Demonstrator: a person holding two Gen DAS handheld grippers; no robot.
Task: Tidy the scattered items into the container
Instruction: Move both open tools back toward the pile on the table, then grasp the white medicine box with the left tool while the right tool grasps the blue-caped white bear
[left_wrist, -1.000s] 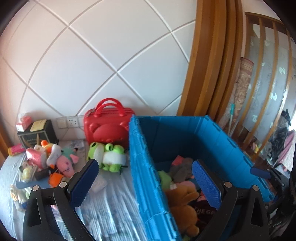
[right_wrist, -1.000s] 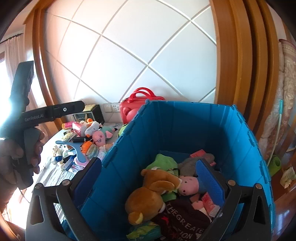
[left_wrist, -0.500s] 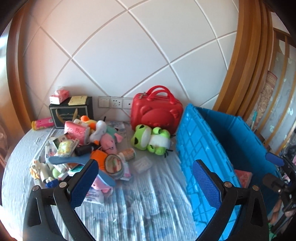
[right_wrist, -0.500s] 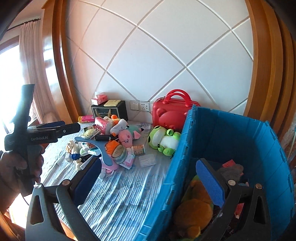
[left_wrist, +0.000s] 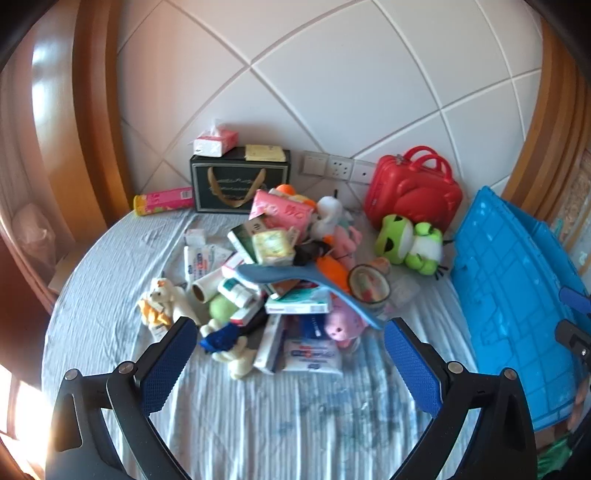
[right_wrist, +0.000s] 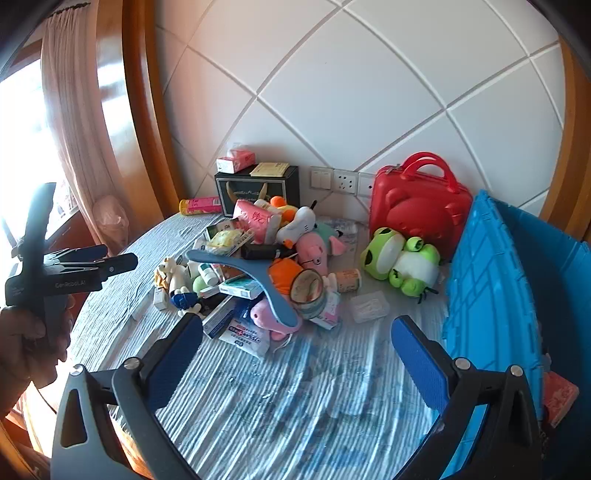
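Note:
A pile of scattered items lies on the striped cloth: plush toys, medicine boxes, packets and a blue hanger. The pile also shows in the right wrist view. A green frog plush sits apart, near the blue crate, which stands at the right. My left gripper is open and empty, above the cloth just before the pile. My right gripper is open and empty, before the pile, beside the crate wall.
A red bear-shaped case and a black gift bag topped with a tissue box stand against the white tiled wall. A pink tube lies at back left. The table edge curves round at the left. The left gripper shows from outside.
Both grippers have swung left, away from over the blue crate, and now face the pile on the cloth. Both stay open and empty.

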